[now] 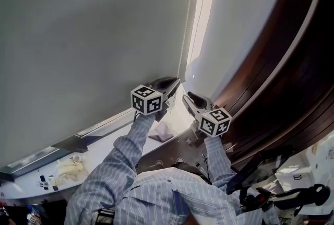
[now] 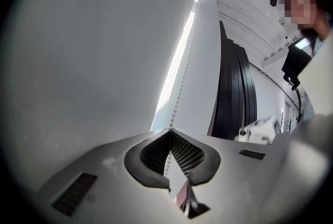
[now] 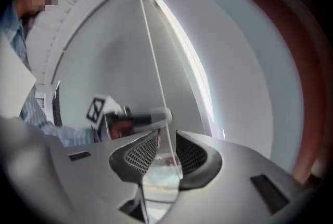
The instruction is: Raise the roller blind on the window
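The grey roller blind [image 1: 88, 36] hangs far down over the window. Only a thin bright strip [image 1: 202, 15] shows at its side. The bead chain [image 1: 183, 36] runs down along that side. The left gripper [image 1: 176, 82] has its jaws pressed together on the chain — it pinches it tight. The right gripper [image 1: 186, 98] sits just beside it, a little lower in the head view. Its jaws are spread, and the chain runs between them without being squeezed. Both arms wear striped blue sleeves [image 1: 130, 156].

One roller blind [image 1: 78, 36], one bead chain [image 1: 183, 36], two grippers [image 1: 176, 83] [image 1: 186, 98].
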Motion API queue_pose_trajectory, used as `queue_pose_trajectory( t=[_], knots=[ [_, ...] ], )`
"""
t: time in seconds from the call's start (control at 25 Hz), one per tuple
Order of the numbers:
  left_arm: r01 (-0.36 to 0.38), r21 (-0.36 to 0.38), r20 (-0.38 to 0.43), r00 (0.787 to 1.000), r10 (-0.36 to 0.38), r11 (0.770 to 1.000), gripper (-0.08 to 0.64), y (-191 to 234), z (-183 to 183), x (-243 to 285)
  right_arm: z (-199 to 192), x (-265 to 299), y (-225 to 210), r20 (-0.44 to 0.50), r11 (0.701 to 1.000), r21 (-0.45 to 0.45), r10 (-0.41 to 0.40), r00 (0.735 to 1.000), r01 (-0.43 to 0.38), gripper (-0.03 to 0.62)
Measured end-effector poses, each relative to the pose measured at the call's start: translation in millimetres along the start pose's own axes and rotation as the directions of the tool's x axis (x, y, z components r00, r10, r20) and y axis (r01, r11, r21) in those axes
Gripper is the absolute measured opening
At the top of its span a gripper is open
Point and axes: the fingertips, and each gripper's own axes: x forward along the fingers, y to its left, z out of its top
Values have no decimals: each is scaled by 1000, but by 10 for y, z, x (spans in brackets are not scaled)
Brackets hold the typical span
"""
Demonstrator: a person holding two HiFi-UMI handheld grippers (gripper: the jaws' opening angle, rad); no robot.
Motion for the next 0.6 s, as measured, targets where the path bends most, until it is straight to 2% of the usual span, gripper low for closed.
queue_pose_trajectory(
  t=[0.16,0.28,0.44,0.6],
  knots=[
    [17,-9,11,1000,-17,1000,6,-97,-23,31,1387,20,407,172,973,-217,116,978,-77,92],
    [29,-20,14,999,-29,999,6,-148,-38,54,2071,77,590,250,956,-272,182,951,-111,98],
    [38,-22,15,999,-37,999,6,-185,-58,37,2557,116,621,294,943,-326,162,942,-60,97],
    [34,-20,19,999,-33,999,6,-181,-62,-10,2822,116,696,313,940,-334,185,932,-74,97]
  ],
)
